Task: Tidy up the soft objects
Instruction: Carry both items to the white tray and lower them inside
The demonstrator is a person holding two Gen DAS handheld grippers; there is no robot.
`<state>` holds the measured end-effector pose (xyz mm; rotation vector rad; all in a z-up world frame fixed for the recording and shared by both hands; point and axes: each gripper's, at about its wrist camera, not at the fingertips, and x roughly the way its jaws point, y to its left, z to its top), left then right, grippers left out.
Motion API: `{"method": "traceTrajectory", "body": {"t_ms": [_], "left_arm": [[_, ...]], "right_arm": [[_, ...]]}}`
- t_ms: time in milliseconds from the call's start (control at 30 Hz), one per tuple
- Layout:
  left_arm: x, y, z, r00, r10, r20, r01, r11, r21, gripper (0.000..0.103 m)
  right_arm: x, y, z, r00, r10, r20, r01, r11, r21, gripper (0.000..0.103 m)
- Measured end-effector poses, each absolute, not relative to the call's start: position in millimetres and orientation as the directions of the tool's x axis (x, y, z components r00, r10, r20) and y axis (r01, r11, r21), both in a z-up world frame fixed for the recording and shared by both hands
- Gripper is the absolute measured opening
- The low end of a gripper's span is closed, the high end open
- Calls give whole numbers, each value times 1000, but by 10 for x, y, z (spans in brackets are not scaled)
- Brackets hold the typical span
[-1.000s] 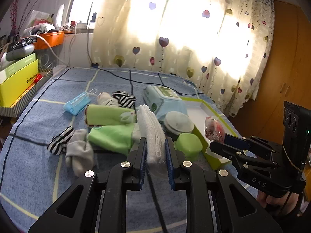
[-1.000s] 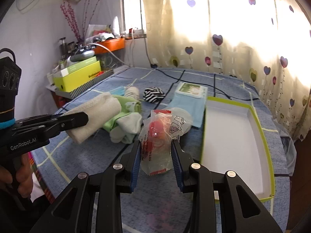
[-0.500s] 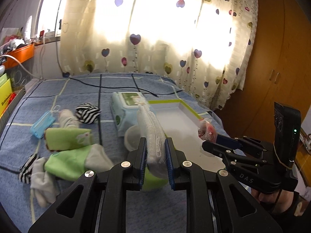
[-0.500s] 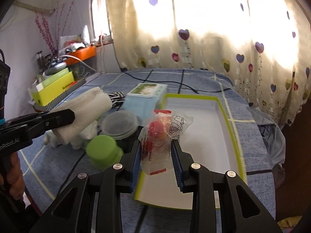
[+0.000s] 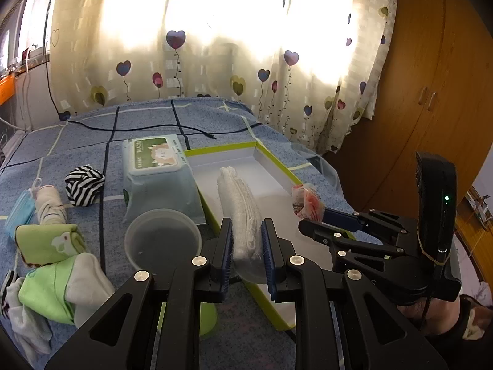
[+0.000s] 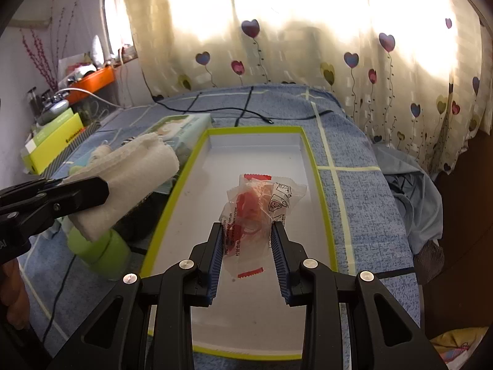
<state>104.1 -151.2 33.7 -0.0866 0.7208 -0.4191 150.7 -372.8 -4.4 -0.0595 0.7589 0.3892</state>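
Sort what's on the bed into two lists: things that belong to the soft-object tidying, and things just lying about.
Belongs to the job:
folded white towel, in the left tool
crinkled plastic packet, in the right tool
green-rimmed tray
green cloths
striped sock

Lying about:
wet-wipes pack
round plastic container
black cable

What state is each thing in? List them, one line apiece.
left gripper: shut on the white towel, held over the tray's edge.
right gripper: shut on the plastic packet, held above the tray.
green-rimmed tray: open, nothing lying in it.
wipes pack: lid closed.
round container: lidded.
striped sock: balled up.
green cloths: folded.
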Motion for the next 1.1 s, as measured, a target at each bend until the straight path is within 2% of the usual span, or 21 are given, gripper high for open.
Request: {"method": "traceTrajectory", "body": {"t_ms": [500,767,933,1033,1100], "left_arm": [[1389,-1796,186,624,-405,-668,362,908,-212,19],[1496,-1858,122,598,-419,-683,371,901,-227,21],[1500,-1851,123,595,-421,-685,371,900,-231,23],[1483,-1853,141,592,-425,-685,378,897,-229,36],[1461,-1848,159,590,-430,-683,382,894,-234,37]], "right_arm": [[1722,-3811,-80,639,315,-702,-366,927,83,30],[1729,-3849,-53,647,320,-692,-367,926,86,49],[1669,-3857,-12,653,323,-685,-368,926,85,49],[1622,-3886,16,662,316,-680,-357,930,85,51],[1591,-3914,35,667,308,-679,-345,935,86,52]]}}
